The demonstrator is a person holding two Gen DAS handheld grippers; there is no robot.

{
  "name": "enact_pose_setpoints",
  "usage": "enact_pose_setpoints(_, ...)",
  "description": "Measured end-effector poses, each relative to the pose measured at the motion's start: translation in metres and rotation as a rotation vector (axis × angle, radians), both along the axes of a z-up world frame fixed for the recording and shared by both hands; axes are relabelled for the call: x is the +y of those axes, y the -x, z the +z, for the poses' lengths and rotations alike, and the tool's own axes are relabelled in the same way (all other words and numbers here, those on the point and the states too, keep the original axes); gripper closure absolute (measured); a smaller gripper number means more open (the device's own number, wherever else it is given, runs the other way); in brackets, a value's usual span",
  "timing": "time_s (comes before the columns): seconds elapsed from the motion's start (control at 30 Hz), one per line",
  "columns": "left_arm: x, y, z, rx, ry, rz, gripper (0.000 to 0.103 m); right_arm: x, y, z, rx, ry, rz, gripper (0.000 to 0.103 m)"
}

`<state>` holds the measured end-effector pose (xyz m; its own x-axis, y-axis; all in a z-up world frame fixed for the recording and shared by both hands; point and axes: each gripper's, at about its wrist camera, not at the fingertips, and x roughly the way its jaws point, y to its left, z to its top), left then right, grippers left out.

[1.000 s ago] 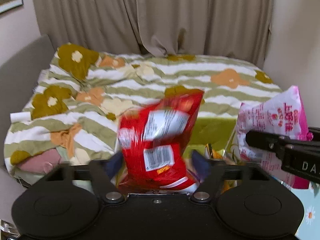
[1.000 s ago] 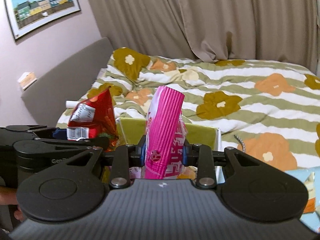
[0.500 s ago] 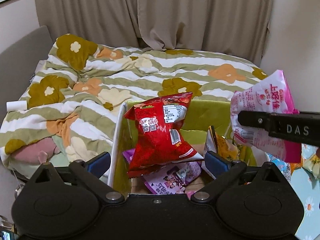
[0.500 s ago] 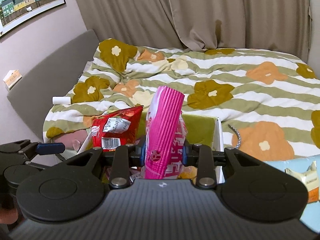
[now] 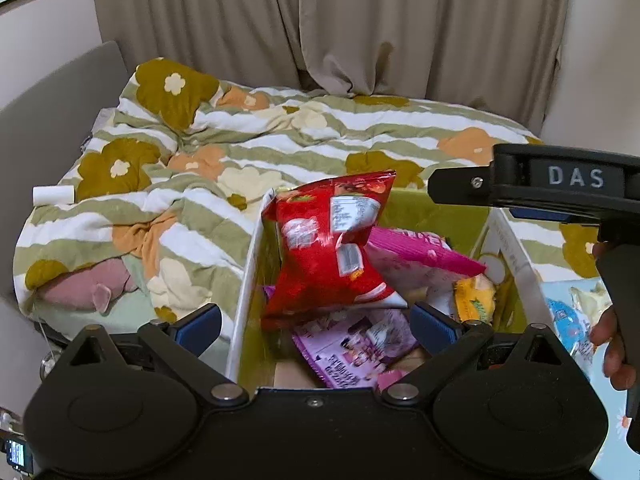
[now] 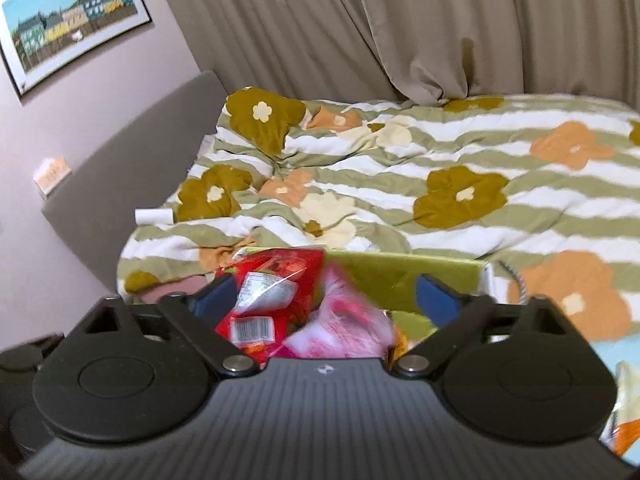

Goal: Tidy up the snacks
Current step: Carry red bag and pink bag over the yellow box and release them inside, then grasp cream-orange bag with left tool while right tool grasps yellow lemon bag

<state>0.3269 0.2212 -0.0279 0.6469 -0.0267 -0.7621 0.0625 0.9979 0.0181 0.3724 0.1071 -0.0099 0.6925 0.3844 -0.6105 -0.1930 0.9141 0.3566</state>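
A white box (image 5: 246, 280) with green lining stands on the bed below both grippers. A red snack bag (image 5: 328, 248) leans upright inside it, free of my left gripper (image 5: 316, 326), which is open just above the near rim. A pink snack bag (image 5: 416, 256) lies tilted behind the red one. My right gripper (image 6: 326, 300) has its jaws opening; the pink bag (image 6: 344, 320), blurred, is below and between the fingers, untouched by the pads. The red bag (image 6: 272, 288) shows at its left. One of the right gripper's fingers (image 5: 460, 186) crosses above the box.
A purple packet (image 5: 352, 344) and a yellow packet (image 5: 474, 298) lie in the box. More packets (image 5: 568, 312) rest on a light blue cloth to the right, beside a hand (image 5: 612, 344). The floral quilt (image 5: 280, 140) covers the bed; grey headboard on the left, curtains behind.
The red bag left my left gripper and dropped into the box. My right gripper opened, and the pink bag fell from it into the box behind the red one.
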Motion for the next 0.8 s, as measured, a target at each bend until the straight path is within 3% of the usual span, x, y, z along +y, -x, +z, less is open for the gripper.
enact_pose_setpoints(0.37, -0.001, 0.009, 0.001, 0.001, 0.008, -0.007, 0.001, -0.012, 0.019, -0.002, -0.007, 0.000, -0.041, 0.000)
enact_pose_setpoints(0.8, -0.011, 0.044, 0.035, -0.094, 0.015, -0.038, 0.001, -0.019, 0.075, 0.031, -0.086, 0.060, -0.100, 0.000)
